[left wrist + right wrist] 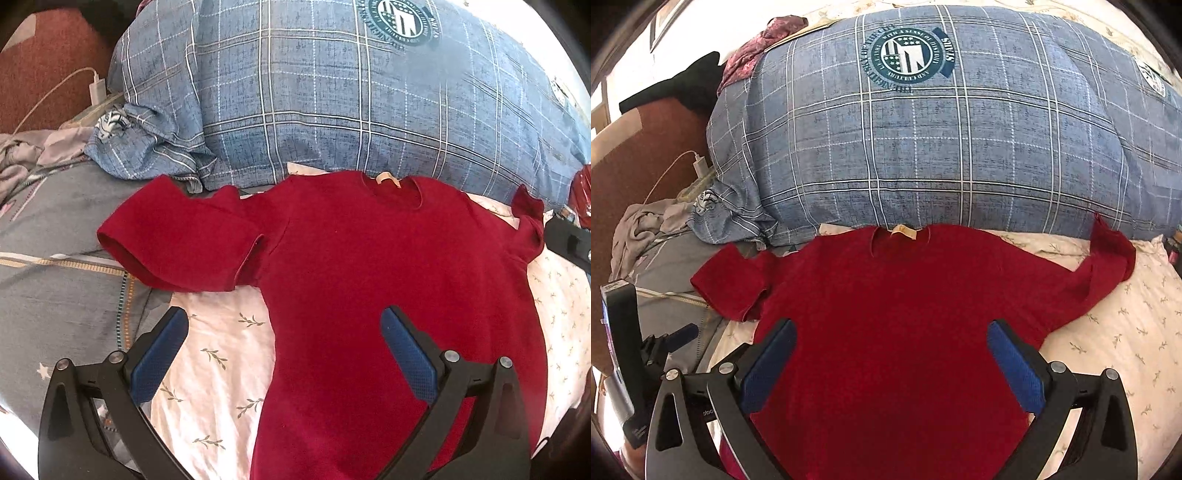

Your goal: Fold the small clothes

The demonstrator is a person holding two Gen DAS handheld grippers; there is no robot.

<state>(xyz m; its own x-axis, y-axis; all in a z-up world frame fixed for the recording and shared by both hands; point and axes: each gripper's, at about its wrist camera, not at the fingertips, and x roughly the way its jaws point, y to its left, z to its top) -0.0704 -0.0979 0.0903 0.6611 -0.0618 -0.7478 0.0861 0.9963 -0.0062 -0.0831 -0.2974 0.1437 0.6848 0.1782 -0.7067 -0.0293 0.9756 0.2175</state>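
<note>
A small red short-sleeved T-shirt (369, 266) lies spread flat on the bed, collar toward the pillow, with a cream label (388, 180) at the neck. It also shows in the right wrist view (894, 314). Its left sleeve (177, 240) lies flat; its right sleeve (1108, 258) is rumpled and stands up a little. My left gripper (284, 325) is open and empty above the shirt's left side. My right gripper (892, 336) is open and empty above the shirt's middle. The left gripper shows at the left edge of the right wrist view (624, 350).
A large blue plaid pillow (351, 103) lies just behind the collar. The shirt rests on a white leaf-print sheet (214, 354). A grey quilt (55, 258) lies at the left, with a white charger and cable (98, 90) beyond it.
</note>
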